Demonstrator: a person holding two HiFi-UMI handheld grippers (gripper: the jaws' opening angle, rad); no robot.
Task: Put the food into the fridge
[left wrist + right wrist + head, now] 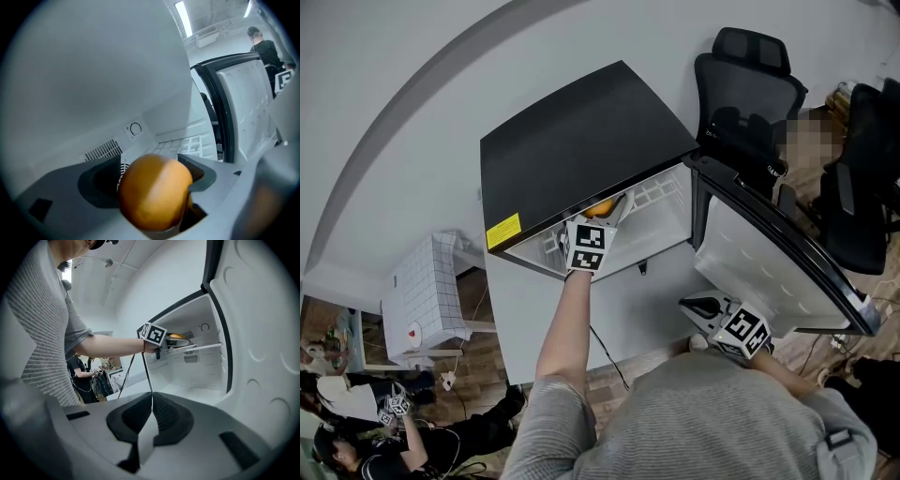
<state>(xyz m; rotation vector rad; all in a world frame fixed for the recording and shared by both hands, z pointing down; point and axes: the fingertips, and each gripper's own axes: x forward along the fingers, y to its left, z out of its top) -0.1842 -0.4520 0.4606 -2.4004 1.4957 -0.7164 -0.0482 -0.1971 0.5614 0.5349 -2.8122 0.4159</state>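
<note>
Your left tool (602,210) reaches into the open fridge (581,141), a small white-lined box with a black top. The tool is clamped on an orange (154,197). In the left gripper view the fruit fills the gap between the two dark pads (199,171), which press on it from either side. The orange is inside the upper part of the fridge, above the white shelf (201,348). Whether it touches that shelf you cannot tell from any view. Behind the fruit, on the back wall, there is a round dial (135,129) and beside it a slatted vent (104,150). The fridge door (769,253) stands wide open to the right in the head view, with its moulded white inner side facing you. Your right tool (694,307) hangs low, just beside the bottom edge of that door, well apart from the left one. Its jaws are pressed together with nothing between them, and it points toward the fridge floor. Your bare left forearm (567,319) stretches straight to the opening, and a thin black cable (147,376) drops from the left tool. A black office chair (745,94) stands behind the door, against the pale wall.
</note>
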